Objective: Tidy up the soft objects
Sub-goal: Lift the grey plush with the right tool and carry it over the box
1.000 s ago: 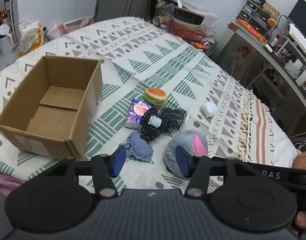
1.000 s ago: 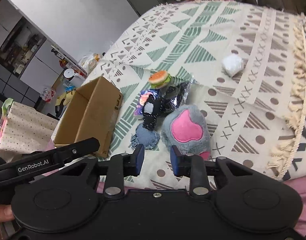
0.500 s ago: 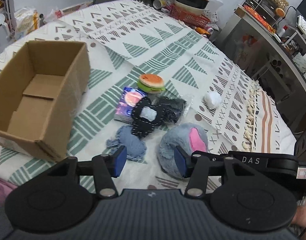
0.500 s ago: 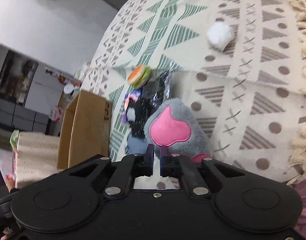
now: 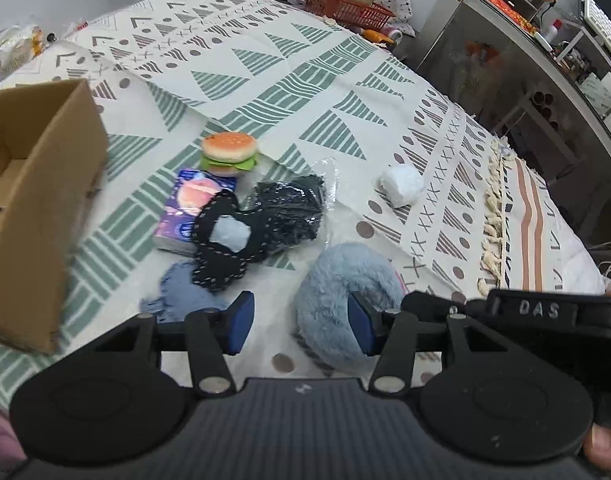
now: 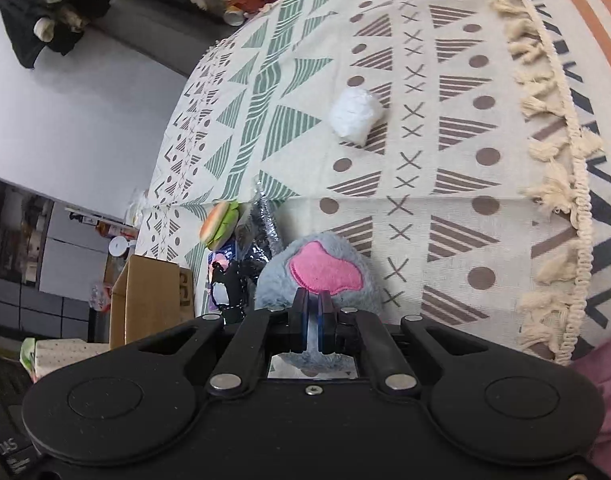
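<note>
Right gripper (image 6: 312, 320) pinching the grey plush paw (image 6: 319, 276) by its near rim.
It lies near the bedspread's (image 6: 445, 184) fringed edge, pink pad up, long axis unclear; left gripper (image 5: 301, 326) jaws spread wide.

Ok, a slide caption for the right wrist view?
Right gripper shut on the grey plush paw, with a white ball lying apart on the patterned blanket.
</note>
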`<action>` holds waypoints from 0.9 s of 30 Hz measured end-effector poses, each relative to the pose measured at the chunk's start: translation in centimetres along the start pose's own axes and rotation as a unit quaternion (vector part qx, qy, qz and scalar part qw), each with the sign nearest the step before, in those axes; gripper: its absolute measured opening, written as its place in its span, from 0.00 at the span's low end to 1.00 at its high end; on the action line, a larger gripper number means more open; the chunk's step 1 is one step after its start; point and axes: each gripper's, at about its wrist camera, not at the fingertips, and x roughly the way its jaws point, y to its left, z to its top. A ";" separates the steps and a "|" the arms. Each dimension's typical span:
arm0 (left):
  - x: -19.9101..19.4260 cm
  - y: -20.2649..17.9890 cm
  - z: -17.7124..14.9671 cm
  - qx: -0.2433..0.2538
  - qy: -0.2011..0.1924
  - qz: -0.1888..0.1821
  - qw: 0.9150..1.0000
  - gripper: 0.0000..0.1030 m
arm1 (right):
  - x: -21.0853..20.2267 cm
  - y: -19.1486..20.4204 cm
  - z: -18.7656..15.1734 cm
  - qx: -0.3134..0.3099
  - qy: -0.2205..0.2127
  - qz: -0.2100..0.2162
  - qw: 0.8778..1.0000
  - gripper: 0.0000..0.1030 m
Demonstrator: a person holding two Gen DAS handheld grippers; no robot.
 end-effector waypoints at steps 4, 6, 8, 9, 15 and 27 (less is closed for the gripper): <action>1.4 -0.7 0.0 -0.003 0.003 -0.001 1.000 0.41 | -0.1 0.0 0.1 0.008 -0.002 0.001 1.000 0.09; 2.0 -0.7 0.0 -0.013 0.007 -0.001 1.000 0.30 | 0.0 0.0 0.1 0.007 0.000 -0.002 1.000 0.09; 2.5 -0.6 0.0 -0.027 0.007 -0.003 1.000 0.25 | 0.0 0.3 0.0 -0.004 0.003 -0.002 1.000 0.11; 2.6 -0.6 0.1 -0.031 0.006 -0.002 0.999 0.25 | 0.1 0.5 0.0 -0.008 0.002 -0.004 1.000 0.12; 3.6 -1.2 0.0 -0.037 0.012 -0.009 0.999 0.26 | 0.6 0.3 0.1 -0.005 0.004 -0.035 0.999 0.37; 3.0 0.0 -0.2 -0.078 0.002 -0.034 0.996 0.16 | 1.9 1.2 -0.5 -0.044 0.004 -0.044 0.998 0.20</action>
